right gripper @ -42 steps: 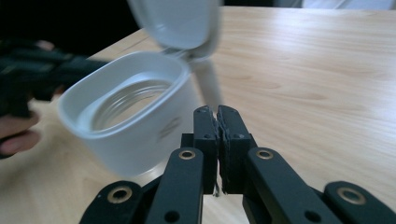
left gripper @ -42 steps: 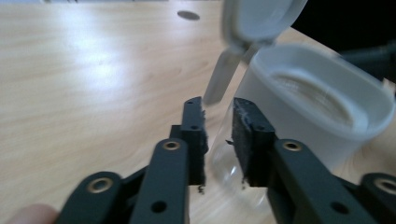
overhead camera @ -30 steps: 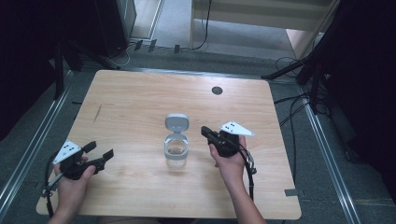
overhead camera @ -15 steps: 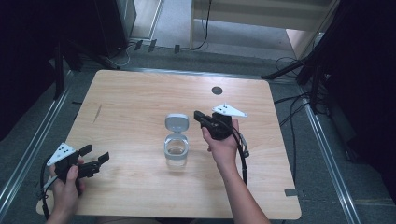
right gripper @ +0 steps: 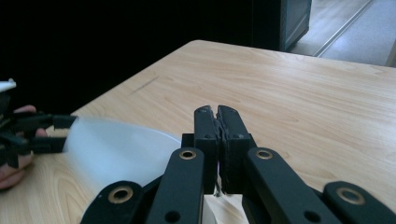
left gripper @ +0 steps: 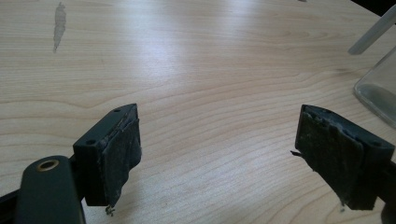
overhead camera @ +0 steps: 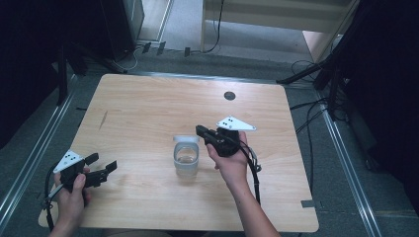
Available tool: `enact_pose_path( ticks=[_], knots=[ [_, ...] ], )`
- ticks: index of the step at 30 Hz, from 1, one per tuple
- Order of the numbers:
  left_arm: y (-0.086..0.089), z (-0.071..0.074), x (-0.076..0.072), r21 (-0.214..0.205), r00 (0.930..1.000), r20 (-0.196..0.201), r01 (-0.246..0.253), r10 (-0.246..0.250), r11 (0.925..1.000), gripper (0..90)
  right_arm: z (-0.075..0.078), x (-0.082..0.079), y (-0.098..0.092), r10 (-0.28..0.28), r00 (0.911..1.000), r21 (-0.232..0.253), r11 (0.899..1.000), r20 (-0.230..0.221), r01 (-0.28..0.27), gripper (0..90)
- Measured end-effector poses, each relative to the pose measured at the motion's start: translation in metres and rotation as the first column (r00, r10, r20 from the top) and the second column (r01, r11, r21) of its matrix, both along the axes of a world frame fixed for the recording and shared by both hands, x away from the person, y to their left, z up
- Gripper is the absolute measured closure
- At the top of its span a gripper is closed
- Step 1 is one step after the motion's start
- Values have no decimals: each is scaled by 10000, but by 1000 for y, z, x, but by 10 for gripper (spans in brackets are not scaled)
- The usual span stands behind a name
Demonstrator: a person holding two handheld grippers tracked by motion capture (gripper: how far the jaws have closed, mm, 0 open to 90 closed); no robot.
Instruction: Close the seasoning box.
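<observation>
— Where's the jar?
— Mid-counter (overhead camera: 148, 103): a glass jar (overhead camera: 186, 165) with its white lid (overhead camera: 186, 139) tilted behind it. My right gripper (overhead camera: 200, 131), fingers clenched on nothing, is beside the lid. My left gripper (overhead camera: 102, 162) is released, well apart.
— Next?
— I'm probably working the lid, so push it gently without tipping the jar

No words, numbers, labels or signs can be read here — not on the wooden table (overhead camera: 148, 113), and not on the clear jar (overhead camera: 186, 160) in the middle. The grey plate (overhead camera: 236, 123) on the right gripper (overhead camera: 200, 131) has small dark dots — just holes, not letters.
</observation>
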State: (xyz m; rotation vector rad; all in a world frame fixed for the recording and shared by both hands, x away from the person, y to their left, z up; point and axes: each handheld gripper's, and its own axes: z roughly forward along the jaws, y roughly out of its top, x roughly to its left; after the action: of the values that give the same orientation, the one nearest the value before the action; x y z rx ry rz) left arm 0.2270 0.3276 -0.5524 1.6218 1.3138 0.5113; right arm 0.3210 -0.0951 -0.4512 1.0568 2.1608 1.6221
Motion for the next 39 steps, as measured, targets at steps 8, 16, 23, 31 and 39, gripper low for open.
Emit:
enact_pose_path(
  ticks=[8,16,23,31,39],
  knots=[
    [0,0,0,-1,10000,-39,-2,2,10000,143,1,-1,-17,-1033,9933,-413,9936,515,1055,429],
    [0,0,0,-3,10000,6,-35,35,10000,143,-6,-3,-47,-1736,9828,-709,9815,628,1778,214],
    [0,0,0,55,10000,-38,-2,2,10000,143,-16,-7,-75,-2350,9711,-662,9691,425,2374,214],
    [0,0,0,43,10000,-34,-2,2,10000,143,-30,-18,-107,-2758,9608,-822,9572,294,2774,218],
    [-1,0,0,78,10000,-40,-29,29,10000,143,-50,-30,-141,-3302,9439,-942,9399,-49,3283,229]
  ],
)
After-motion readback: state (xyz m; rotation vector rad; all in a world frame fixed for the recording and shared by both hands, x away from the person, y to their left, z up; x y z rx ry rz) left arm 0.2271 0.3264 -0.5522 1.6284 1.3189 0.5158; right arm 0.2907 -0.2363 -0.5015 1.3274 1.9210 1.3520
